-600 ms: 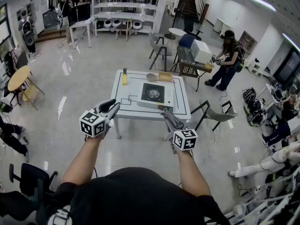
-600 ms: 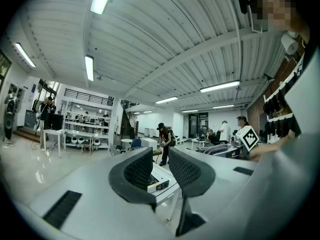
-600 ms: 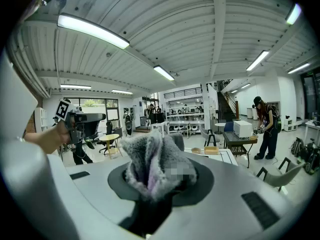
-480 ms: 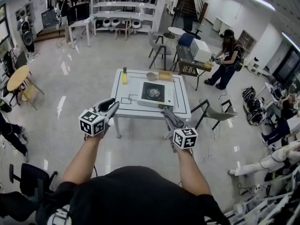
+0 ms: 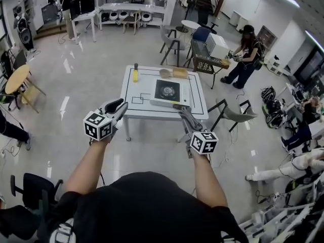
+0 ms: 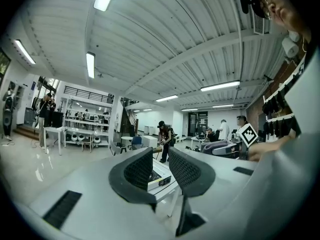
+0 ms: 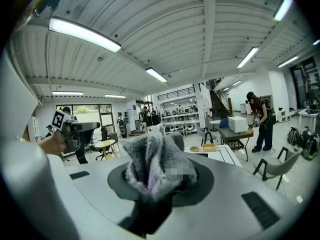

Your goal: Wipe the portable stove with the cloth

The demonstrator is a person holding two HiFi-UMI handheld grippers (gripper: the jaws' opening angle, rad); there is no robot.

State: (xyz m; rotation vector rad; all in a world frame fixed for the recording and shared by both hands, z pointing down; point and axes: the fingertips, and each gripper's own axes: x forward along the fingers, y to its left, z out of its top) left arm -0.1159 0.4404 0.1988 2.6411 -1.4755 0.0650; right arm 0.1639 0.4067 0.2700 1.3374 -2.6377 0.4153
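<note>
Right tongs (image 7: 161, 170) clamp cloth (image 7: 150, 156); portable stove (image 5: 166, 91) well ahead.

You've lifted both the left gripper (image 5: 119, 109) and the right gripper (image 5: 182, 112) up the frame toward the bench (image 5: 133, 94); the right one has drifted slightly rightward.

Bright ceiling strip lights (image 7: 85, 35) glare off the glossy floor (image 5: 67, 67); fisheye bends edges, seemingly slightly soft
</note>
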